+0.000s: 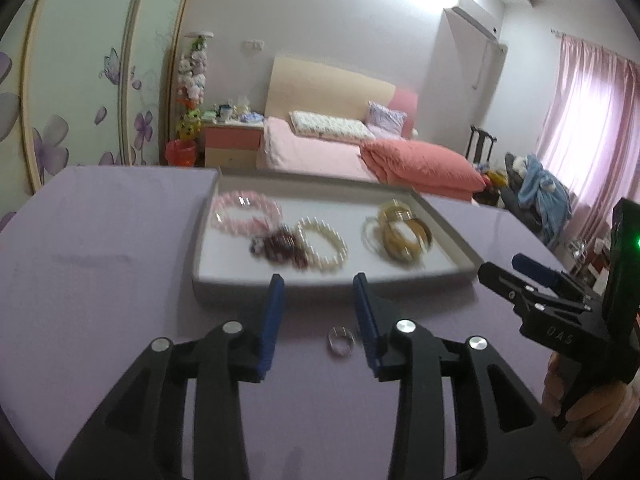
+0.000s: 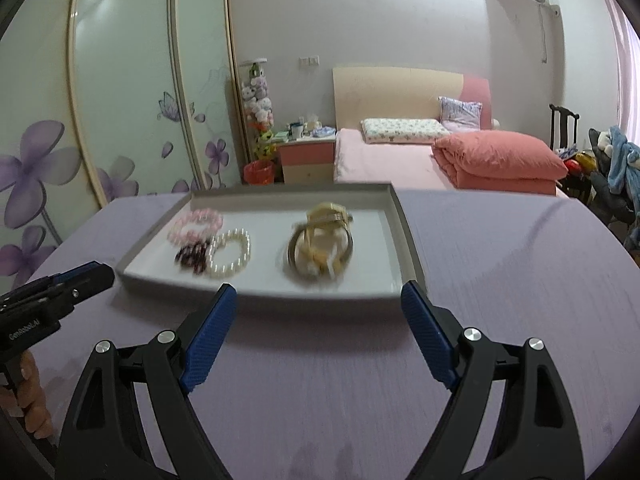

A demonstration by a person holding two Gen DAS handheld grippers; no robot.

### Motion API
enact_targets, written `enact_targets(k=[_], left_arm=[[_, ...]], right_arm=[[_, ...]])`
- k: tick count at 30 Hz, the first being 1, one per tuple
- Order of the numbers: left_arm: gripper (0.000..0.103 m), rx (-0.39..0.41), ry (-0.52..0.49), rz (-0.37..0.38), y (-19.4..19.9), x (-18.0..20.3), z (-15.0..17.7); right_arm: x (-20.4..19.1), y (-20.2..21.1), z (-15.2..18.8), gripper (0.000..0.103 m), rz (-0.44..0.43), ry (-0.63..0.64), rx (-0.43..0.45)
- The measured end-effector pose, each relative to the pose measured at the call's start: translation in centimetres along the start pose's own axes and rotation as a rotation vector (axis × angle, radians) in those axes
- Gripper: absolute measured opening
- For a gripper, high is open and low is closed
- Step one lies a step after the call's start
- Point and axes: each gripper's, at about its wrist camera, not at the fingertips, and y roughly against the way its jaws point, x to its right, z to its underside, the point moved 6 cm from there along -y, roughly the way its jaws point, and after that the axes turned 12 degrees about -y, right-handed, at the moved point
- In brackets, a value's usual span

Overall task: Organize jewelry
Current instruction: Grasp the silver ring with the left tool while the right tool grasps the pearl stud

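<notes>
A grey tray [image 1: 320, 283] [image 2: 406, 224] lies on the purple table. In it are a pink bead bracelet [image 1: 245, 213] [image 2: 196, 225], a dark red bead bracelet [image 1: 280, 245] [image 2: 192, 257], a white pearl bracelet [image 1: 323, 248] [image 2: 231, 253] and gold bangles [image 1: 398, 234] [image 2: 322, 246]. A small silver ring [image 1: 341, 342] lies on the table in front of the tray, between the fingers of my open left gripper [image 1: 318, 286], nearer the right finger. My right gripper [image 2: 320, 294] is open and empty, just before the tray's near edge.
The purple table [image 1: 100, 260] [image 2: 500, 260] stretches around the tray. The right gripper shows in the left wrist view [image 1: 532, 276], and the left gripper in the right wrist view [image 2: 80, 278]. A bed, a nightstand and a wardrobe stand behind.
</notes>
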Motion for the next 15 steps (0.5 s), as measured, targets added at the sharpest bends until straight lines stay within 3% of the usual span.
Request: enact_targets(k=[7,15], left_arm=[[0.042,-0.110,-0.023,0.023,-1.1,2.0,2.4],[0.042,-0.249,-0.061,-0.005,-4.6,3.1,3.2]], right_arm=[[1.4,1.6,2.4,0.084,0.007,-0.033,-0.052],[1.8,2.0,3.1,0.084,-0.006,-0.062,-0.069]])
